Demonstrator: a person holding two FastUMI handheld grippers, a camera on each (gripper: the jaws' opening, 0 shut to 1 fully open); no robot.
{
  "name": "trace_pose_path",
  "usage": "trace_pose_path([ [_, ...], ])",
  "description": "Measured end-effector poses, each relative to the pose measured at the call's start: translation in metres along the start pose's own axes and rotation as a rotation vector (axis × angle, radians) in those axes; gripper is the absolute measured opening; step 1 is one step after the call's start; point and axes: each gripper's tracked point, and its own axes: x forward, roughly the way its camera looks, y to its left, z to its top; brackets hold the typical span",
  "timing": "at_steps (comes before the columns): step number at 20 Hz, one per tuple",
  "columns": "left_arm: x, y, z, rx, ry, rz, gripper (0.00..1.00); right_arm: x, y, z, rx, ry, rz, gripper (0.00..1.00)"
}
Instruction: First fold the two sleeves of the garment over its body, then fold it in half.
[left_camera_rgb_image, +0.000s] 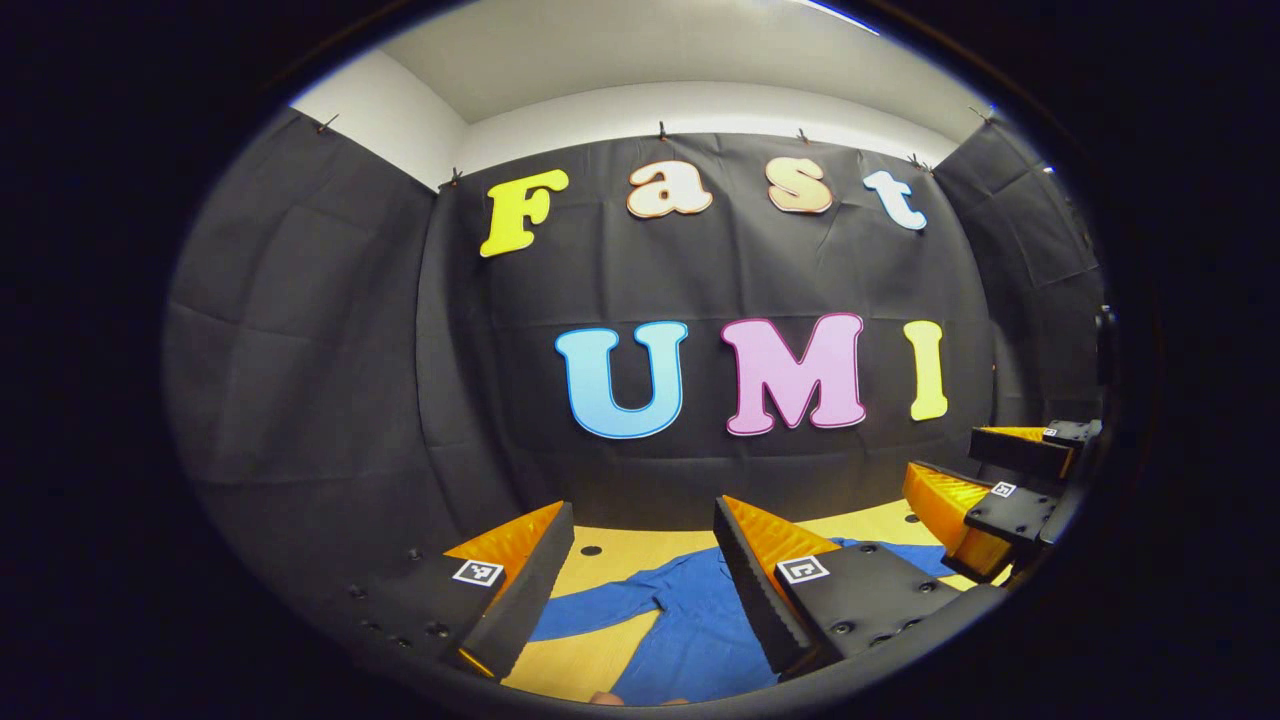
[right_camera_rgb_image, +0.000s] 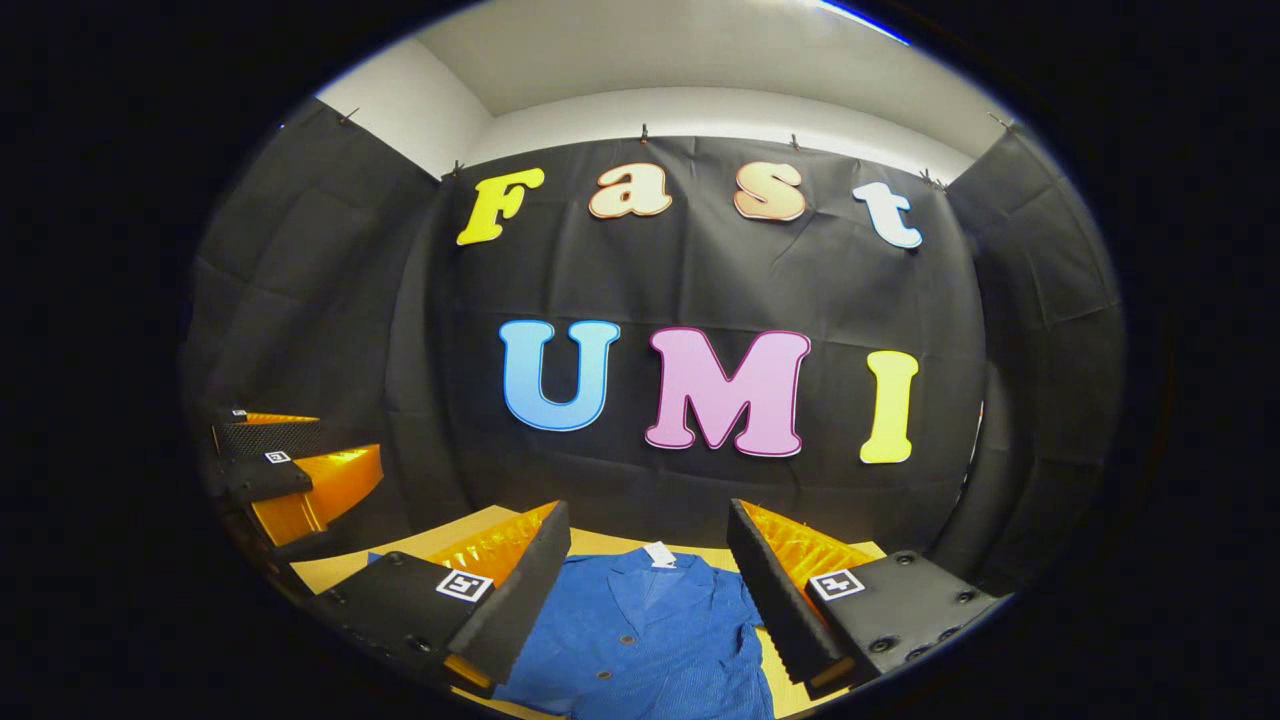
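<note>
A blue buttoned garment (right_camera_rgb_image: 640, 630) lies flat on the yellow table (left_camera_rgb_image: 620, 550), collar with a white tag toward the far wall. In the left gripper view a blue sleeve (left_camera_rgb_image: 600, 610) stretches out leftward on the tabletop. My left gripper (left_camera_rgb_image: 640, 590) hovers above that sleeve side, fingers wide apart and holding nothing. My right gripper (right_camera_rgb_image: 650, 600) hangs over the garment's chest, also open and empty. The right gripper (left_camera_rgb_image: 1000, 500) appears again at the right edge of the left gripper view, and the left gripper (right_camera_rgb_image: 290, 470) at the left edge of the right gripper view.
The booth's black cloth wall (right_camera_rgb_image: 700, 280) closes off the back and both sides just behind the table's far edge. Small round holes (left_camera_rgb_image: 590, 550) dot the tabletop. Bare yellow table (right_camera_rgb_image: 330, 570) shows left of the garment.
</note>
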Motion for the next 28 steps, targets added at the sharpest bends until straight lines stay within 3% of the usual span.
trace_pose_path([
  [1, -0.002, 0.003, 0.002, -0.004, -0.005, 0.005, 0.81, 0.000, -0.002, 0.001, -0.008, -0.006, -0.009, 0.92],
  [2, -0.004, 0.008, 0.003, -0.011, -0.013, 0.009, 0.82, 0.001, -0.004, 0.002, -0.017, -0.005, -0.024, 0.99],
  [9, -0.009, 0.015, -0.002, -0.094, -0.031, -0.043, 0.82, -0.012, -0.018, 0.001, -0.009, 0.012, -0.110, 0.99],
  [11, -0.012, 0.019, 0.001, -0.061, -0.068, -0.048, 0.81, -0.020, -0.024, 0.003, -0.028, 0.015, -0.140, 0.99],
  [17, -0.023, 0.003, -0.008, -0.059, -0.052, -0.155, 0.82, -0.045, -0.041, 0.023, -0.036, -0.014, -0.225, 0.99],
  [18, -0.024, 0.003, -0.009, -0.059, -0.052, -0.159, 0.82, -0.051, -0.046, 0.029, -0.052, -0.031, -0.242, 0.92],
  [20, -0.026, -0.006, -0.010, -0.066, -0.059, -0.185, 0.81, -0.059, -0.056, 0.031, -0.062, -0.036, -0.267, 0.92],
  [24, -0.016, -0.024, -0.016, -0.107, -0.042, -0.184, 0.81, -0.061, -0.078, 0.025, -0.021, -0.048, -0.292, 0.92],
  [26, -0.010, -0.027, -0.019, -0.095, -0.030, -0.160, 0.82, -0.052, -0.084, 0.006, -0.011, -0.009, -0.272, 0.92],
  [28, 0.001, -0.037, -0.021, -0.080, -0.033, -0.174, 0.82, -0.037, -0.108, -0.013, -0.039, 0.010, -0.308, 0.92],
])
